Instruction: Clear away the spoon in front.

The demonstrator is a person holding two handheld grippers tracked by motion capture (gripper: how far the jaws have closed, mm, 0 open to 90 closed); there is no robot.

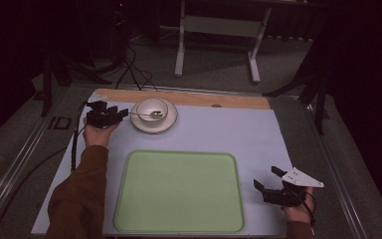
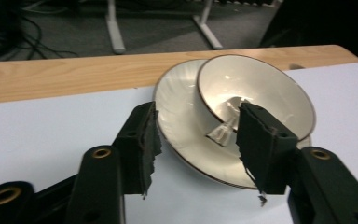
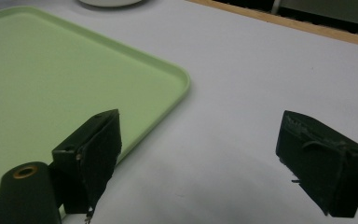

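White mat (image 1: 229, 134) holds green tray (image 1: 179, 191) beside saucer (image 1: 171, 124).

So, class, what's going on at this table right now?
A person holds a gripper in each hand. The left gripper is open at the cup on its saucer, a spoon resting in the cup. The right gripper waits open beside the empty green tray.

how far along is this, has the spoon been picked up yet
Nothing looks done: the green tray holds nothing, and the bowl sits on its saucer. In hand: the left gripper, jaws open, straddles the spoon handle without gripping. Left: closing and lifting. The right gripper waits open beside the tray.
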